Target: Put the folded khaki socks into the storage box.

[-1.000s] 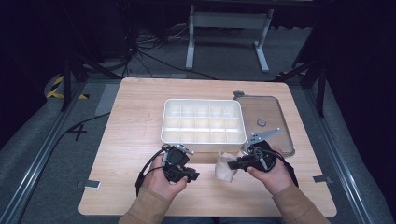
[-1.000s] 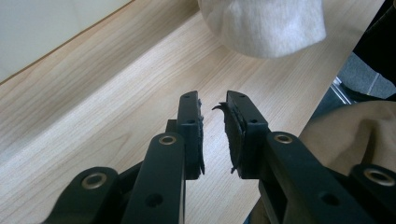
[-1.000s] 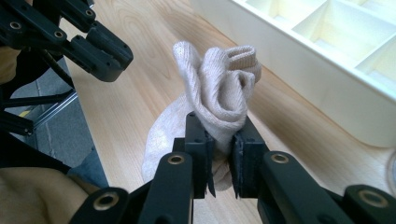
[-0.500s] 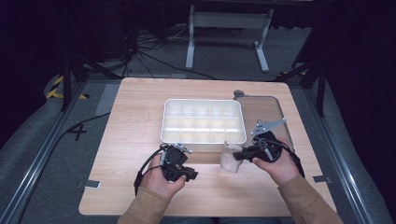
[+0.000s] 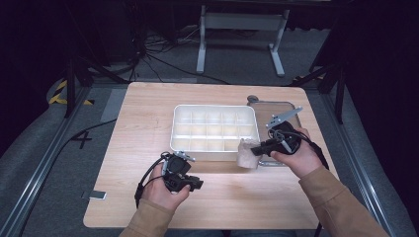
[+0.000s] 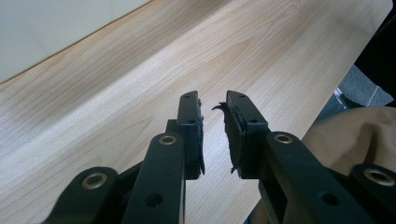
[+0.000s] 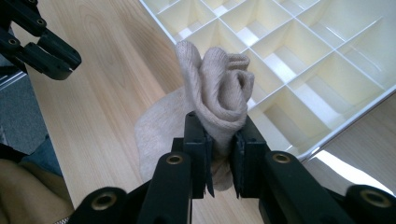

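Our right gripper [image 7: 219, 140] clamps a rolled beige knit sock [image 7: 219, 88] just beside the white plastic compartment tray [image 5: 215, 129]. Our left gripper [image 6: 212, 126], nearer us than that tray, holds nothing, jaws slightly apart.

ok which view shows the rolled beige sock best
The right gripper view: the rolled beige knit sock sits close up, pinched between the right gripper and its black jaws, its rolled end plain. The high view shows the sock small and blurred beside the white compartment tray. The left gripper view looks along bare wooden table.
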Action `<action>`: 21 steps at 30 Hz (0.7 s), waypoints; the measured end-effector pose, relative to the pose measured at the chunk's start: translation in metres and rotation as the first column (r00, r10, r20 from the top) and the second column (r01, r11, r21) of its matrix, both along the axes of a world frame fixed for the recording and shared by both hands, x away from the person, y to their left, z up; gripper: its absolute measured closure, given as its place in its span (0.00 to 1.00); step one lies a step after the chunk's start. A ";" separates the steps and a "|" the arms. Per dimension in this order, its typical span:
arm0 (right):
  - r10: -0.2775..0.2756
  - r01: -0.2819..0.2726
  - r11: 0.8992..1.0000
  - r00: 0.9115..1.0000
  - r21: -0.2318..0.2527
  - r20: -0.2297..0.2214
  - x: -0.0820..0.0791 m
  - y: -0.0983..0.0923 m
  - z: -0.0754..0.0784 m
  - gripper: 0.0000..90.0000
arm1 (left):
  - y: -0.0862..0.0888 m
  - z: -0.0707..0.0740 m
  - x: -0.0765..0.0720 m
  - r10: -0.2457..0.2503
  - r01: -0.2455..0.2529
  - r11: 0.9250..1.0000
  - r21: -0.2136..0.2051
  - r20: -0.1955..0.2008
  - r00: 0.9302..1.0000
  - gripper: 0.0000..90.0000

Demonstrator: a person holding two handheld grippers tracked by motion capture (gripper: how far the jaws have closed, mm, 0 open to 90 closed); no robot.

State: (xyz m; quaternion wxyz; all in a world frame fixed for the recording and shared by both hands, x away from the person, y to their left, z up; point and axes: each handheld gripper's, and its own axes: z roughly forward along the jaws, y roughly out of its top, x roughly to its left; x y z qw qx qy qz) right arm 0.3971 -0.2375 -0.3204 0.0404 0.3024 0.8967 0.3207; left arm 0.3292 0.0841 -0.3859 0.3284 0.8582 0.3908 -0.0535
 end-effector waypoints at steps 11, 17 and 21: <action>0.034 -0.032 0.994 0.999 -0.101 0.016 0.019 -0.001 0.018 0.87 | 0.020 -0.001 -0.005 0.064 -0.064 0.998 -0.008 0.008 0.998 0.84; 0.046 -0.040 0.987 0.998 -0.156 0.036 0.031 0.004 0.030 0.87 | 0.034 -0.001 -0.009 0.101 -0.101 0.995 -0.007 0.006 0.995 0.83; 0.056 -0.049 0.985 0.998 -0.166 0.040 0.036 0.007 0.035 0.87 | 0.040 -0.001 -0.011 0.121 -0.121 0.993 -0.010 0.007 0.993 0.83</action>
